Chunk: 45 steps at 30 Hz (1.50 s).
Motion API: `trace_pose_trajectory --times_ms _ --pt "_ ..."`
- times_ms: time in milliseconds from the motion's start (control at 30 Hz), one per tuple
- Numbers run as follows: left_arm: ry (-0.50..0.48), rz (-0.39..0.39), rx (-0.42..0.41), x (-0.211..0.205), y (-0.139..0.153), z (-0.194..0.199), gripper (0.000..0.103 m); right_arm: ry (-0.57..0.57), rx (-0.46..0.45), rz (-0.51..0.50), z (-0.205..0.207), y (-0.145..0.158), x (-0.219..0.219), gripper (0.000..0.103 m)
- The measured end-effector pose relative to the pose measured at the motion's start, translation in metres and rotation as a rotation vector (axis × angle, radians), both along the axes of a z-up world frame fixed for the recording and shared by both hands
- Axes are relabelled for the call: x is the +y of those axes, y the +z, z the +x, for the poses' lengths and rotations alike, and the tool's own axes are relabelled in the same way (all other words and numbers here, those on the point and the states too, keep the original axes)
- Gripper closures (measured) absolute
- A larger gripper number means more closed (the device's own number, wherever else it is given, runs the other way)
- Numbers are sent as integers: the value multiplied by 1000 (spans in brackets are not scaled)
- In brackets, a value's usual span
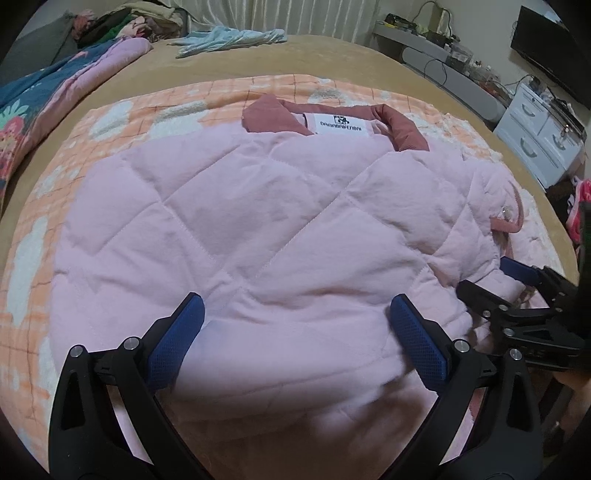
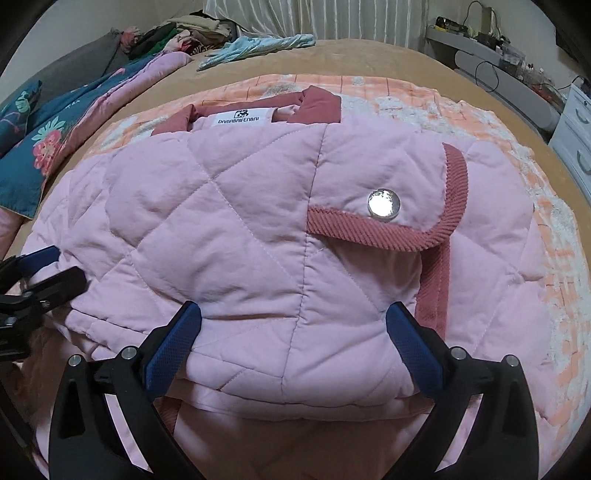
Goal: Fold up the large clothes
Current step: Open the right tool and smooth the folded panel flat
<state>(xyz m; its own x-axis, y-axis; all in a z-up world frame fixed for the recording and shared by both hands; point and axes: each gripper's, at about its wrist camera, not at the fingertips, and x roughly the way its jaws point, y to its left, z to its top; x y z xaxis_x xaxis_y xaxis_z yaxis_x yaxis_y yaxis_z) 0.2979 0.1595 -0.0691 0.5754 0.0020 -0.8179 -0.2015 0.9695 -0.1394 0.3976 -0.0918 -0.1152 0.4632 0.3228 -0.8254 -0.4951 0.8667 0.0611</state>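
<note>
A pink quilted jacket (image 1: 266,229) lies folded on an orange checked blanket (image 1: 110,122); its dark rose collar (image 1: 402,129) and white label point away. My left gripper (image 1: 295,310) is open, its blue pads wide apart over the jacket's near edge. My right gripper (image 2: 293,314) is open too, astride the folded near edge of the jacket (image 2: 240,229). A pocket flap with rose trim and a silver snap (image 2: 383,205) lies to its right. Each gripper shows in the other's view: the right one (image 1: 491,280) at the jacket's right edge, the left one (image 2: 51,266) at its left edge.
The blanket lies on a tan bed (image 1: 332,59). A floral quilt (image 1: 48,103) lies along the left, a light blue garment (image 1: 229,38) and a pile of clothes (image 1: 125,22) at the far end. White drawers (image 1: 539,136) and a cluttered shelf stand at the right.
</note>
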Motion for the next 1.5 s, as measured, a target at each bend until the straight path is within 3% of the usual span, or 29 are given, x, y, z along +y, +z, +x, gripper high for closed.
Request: trace_pose_trajectory --times_ms 433,567,833,1500 --pt "3 14 -14 -7 26 -39 8 -75 -35 47 -45 22 -25 4" --pt "-3 2 -26 -12 32 -50 8 -108 -27 177 -68 44 -44 4" --pt "-3 -16 -56 -18 46 -69 8 -134 -78 164 -90 69 -63 4" --pt "-4 -13 -145 -30 90 -113 8 -141 -168 242 -139 123 -98 4"
